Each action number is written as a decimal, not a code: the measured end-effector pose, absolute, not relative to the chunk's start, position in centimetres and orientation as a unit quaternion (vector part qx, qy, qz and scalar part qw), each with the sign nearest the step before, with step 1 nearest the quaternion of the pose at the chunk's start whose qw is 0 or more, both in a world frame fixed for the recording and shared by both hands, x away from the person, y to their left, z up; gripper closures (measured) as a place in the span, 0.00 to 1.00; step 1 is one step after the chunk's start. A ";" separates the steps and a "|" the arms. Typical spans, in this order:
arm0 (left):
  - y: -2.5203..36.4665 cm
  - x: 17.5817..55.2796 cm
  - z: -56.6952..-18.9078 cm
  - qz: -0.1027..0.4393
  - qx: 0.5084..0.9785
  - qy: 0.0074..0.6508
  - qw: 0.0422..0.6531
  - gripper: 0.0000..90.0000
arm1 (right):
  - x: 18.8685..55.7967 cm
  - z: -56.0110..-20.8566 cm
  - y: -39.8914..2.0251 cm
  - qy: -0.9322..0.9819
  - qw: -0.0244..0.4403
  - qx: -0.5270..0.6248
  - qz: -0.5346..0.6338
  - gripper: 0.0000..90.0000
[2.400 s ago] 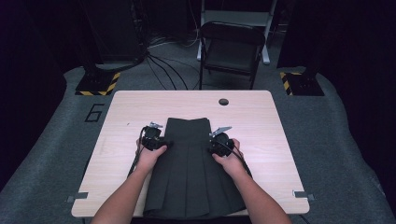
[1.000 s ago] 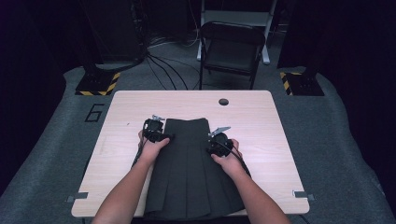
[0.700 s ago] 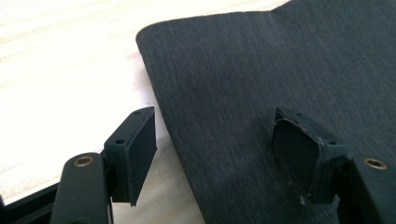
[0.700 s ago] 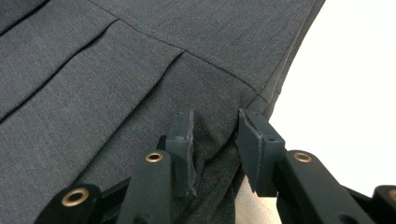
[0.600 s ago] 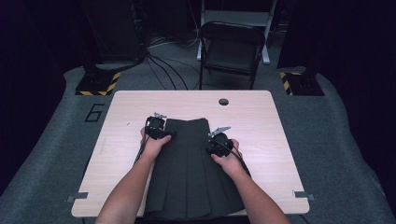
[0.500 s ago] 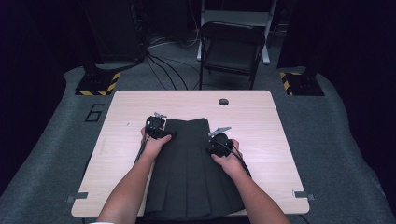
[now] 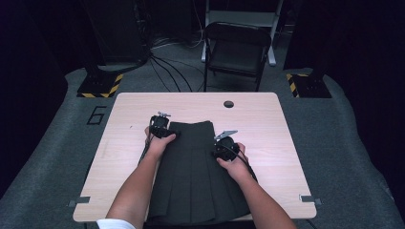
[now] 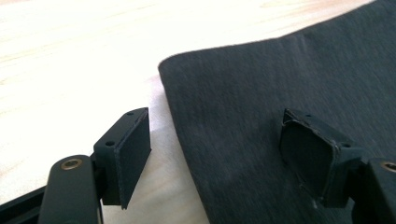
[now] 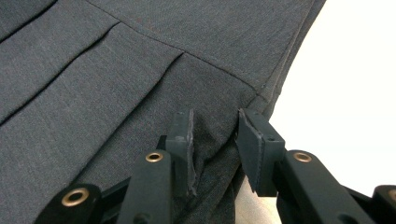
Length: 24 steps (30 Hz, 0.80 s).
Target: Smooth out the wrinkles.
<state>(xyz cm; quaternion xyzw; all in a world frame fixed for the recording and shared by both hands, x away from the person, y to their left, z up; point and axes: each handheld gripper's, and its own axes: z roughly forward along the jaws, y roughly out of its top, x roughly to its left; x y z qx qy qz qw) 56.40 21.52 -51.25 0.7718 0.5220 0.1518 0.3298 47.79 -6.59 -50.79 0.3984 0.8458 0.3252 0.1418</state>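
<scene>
— What do we have at the left gripper [image 8: 215, 154]?

— Its two jaws stand wide apart, one over the bare table [image 8: 70, 56], the other over the skirt [image 8: 261, 107], straddling the skirt's corner. We see nothing gripped between them.

— And the right gripper [image 9: 215, 149]?

— Its jaws are partly closed, with a fold of the skirt's side edge bunched between them. We can't tell whether the pads really pinch it — a narrow gap shows on one side.

— From above?

— We count two grippers, left [image 7: 160, 128] and right [image 7: 224, 145], each in one hand, at the skirt's far corners — the waistband end. One dark pleated skirt [image 7: 196, 181] lies flat on the table [image 7: 267, 129], its hem reaching the near edge between our two forearms.

— Beyond that?

— One dark round hole [image 7: 229, 104] in the tabletop near the far edge, and one folding chair [image 7: 236, 50] behind the table. Two striped floor plates [image 7: 100, 86] sit left and right.
</scene>
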 end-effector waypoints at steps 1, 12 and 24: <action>21.4 56.5 -51.2 0.151 0.771 0.524 0.328 0.27 | 47.8 -50.8 -6.6 0.845 0.141 0.400 0.325 0.73; 21.2 56.8 -51.4 0.145 0.769 0.517 0.347 0.31 | 47.7 -50.8 -6.6 0.843 0.139 0.404 0.326 0.73; 21.1 57.2 -50.1 0.132 0.772 0.512 0.352 0.50 | 47.7 -50.8 -6.7 0.844 0.136 0.401 0.328 0.73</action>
